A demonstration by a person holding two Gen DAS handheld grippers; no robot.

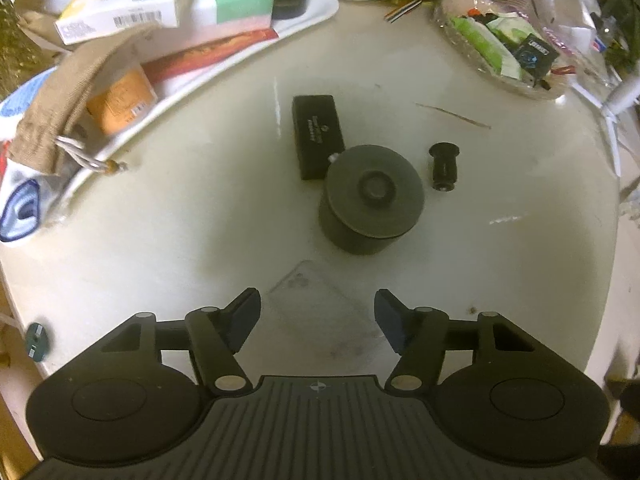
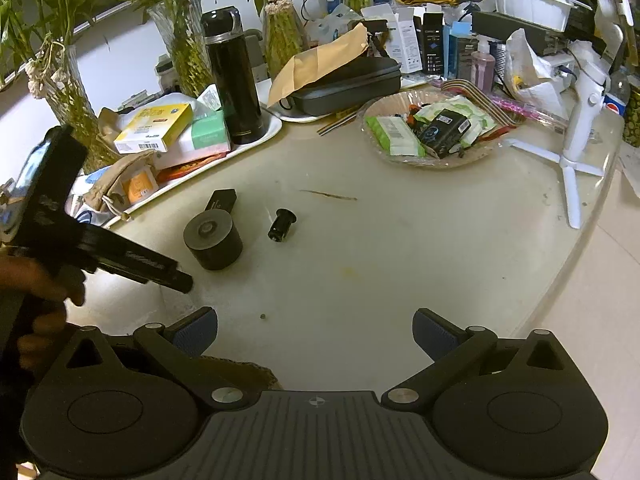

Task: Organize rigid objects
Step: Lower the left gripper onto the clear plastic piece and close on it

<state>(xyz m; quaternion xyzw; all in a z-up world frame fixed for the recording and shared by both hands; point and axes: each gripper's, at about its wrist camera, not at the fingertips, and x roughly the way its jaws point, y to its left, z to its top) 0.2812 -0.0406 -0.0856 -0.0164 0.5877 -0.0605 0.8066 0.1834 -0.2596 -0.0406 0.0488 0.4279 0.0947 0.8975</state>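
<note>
A dark round canister with a lid stands on the pale round table. A small black box lies just behind it and a small black flanged plug lies to its right. My left gripper is open and empty, a short way in front of the canister. In the right wrist view the canister, box and plug lie ahead to the left. My right gripper is open and empty above bare table. The left gripper's body shows at the left.
A white tray holds boxes, a cloth pouch and a black flask. A clear bowl of packets, a black case, a white tripod stand and plant vases crowd the back. A thin stick lies mid-table.
</note>
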